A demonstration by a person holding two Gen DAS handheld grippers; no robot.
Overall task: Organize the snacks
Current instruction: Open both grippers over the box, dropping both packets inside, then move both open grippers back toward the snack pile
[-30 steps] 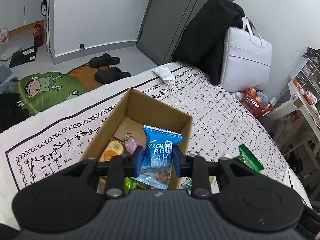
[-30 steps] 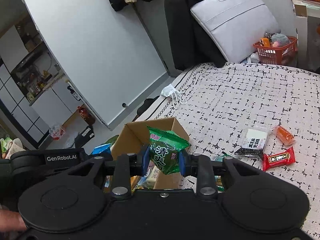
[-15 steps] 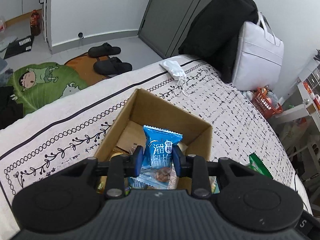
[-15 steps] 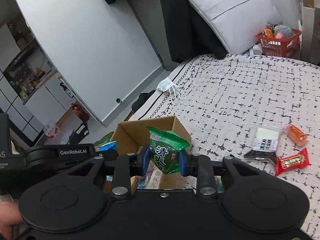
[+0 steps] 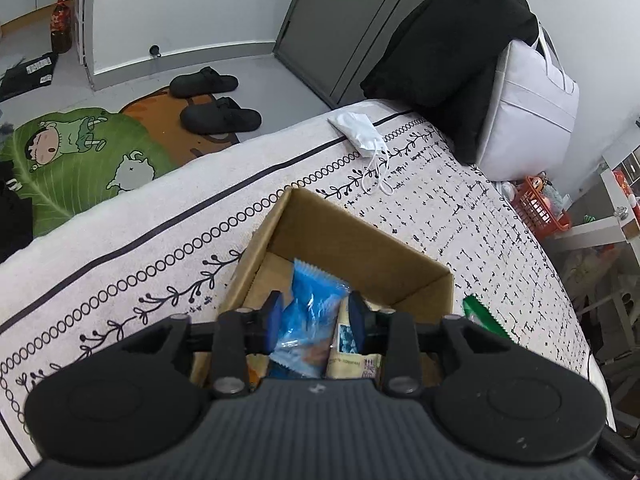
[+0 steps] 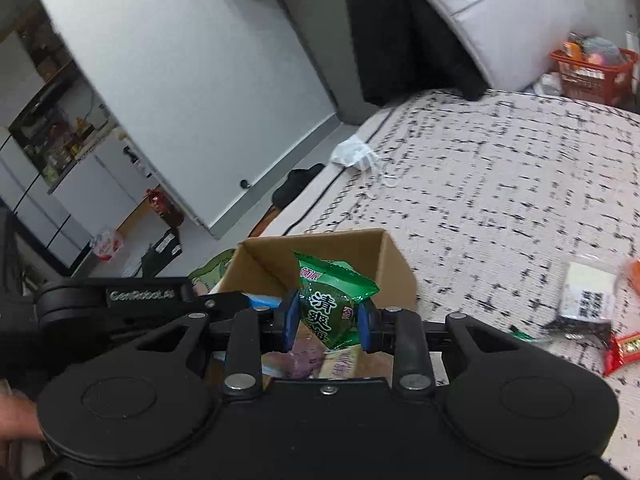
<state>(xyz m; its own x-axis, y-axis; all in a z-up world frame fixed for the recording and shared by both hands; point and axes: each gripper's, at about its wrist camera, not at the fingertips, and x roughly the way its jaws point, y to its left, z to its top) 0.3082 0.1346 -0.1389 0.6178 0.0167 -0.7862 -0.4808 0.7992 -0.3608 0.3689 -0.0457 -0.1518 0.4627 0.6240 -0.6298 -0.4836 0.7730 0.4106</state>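
Observation:
An open cardboard box (image 5: pixel 360 232) stands on the patterned bedspread (image 5: pixel 160 248) with several snacks inside. My left gripper (image 5: pixel 315 314) hangs over the box and its jaws are opening. A blue snack packet (image 5: pixel 308 312) sits twisted between them, with a gap at the right pad. In the right wrist view my right gripper (image 6: pixel 327 320) is shut on a green snack packet (image 6: pixel 330 300), held over the near side of the box (image 6: pixel 320 240). That green packet's edge (image 5: pixel 482 316) shows in the left wrist view.
Loose snacks lie to the right on the bedspread: a red packet (image 6: pixel 624 350) and a white-and-black packet (image 6: pixel 588 292). A face mask (image 5: pixel 356 128) lies beyond the box. A black coat (image 5: pixel 452 40) and white bag (image 5: pixel 532 92) lean at the far end. Slippers (image 5: pixel 220 118) are on the floor.
Both grippers have moved forward and down over the box. The left jaws have widened and the blue packet has twisted between them. The green packet stays gripped.

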